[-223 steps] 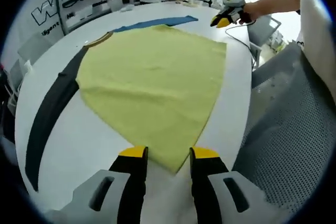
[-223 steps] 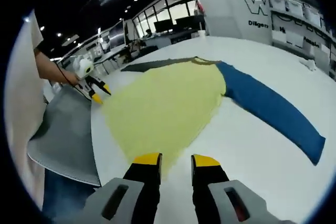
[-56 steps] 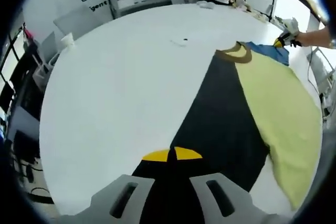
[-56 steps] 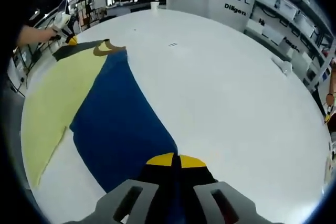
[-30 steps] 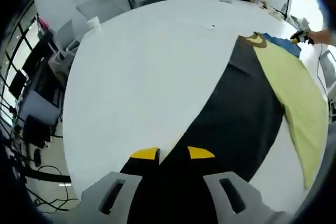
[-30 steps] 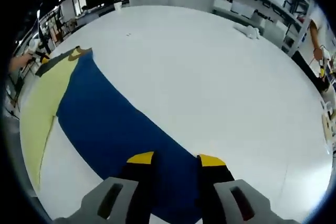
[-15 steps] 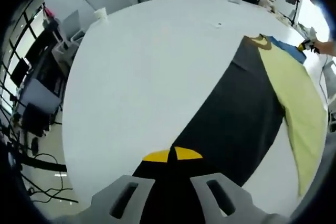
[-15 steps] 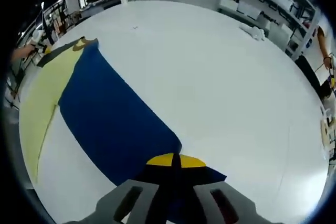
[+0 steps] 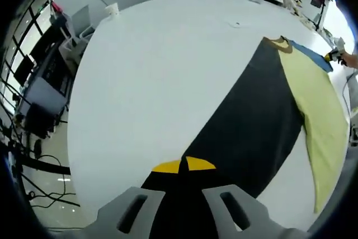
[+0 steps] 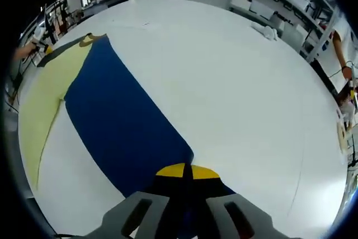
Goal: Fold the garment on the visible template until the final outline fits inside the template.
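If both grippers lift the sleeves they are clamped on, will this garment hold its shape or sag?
It will likely sag: the garment lies flat and thin on the white table, so it looks like limp cloth. The left gripper is shut on the black sleeve and the right gripper on the blue sleeve, so the yellow body would probably droop between them.

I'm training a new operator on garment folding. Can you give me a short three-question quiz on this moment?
1. True or false: the left gripper is shut on the black sleeve.
2. What colour is the sleeve that the right gripper grips? A red, B blue, C white.
3. Fill in: the garment's body is ____.

Key: 1 true; 2 B, the blue sleeve; 3 yellow.
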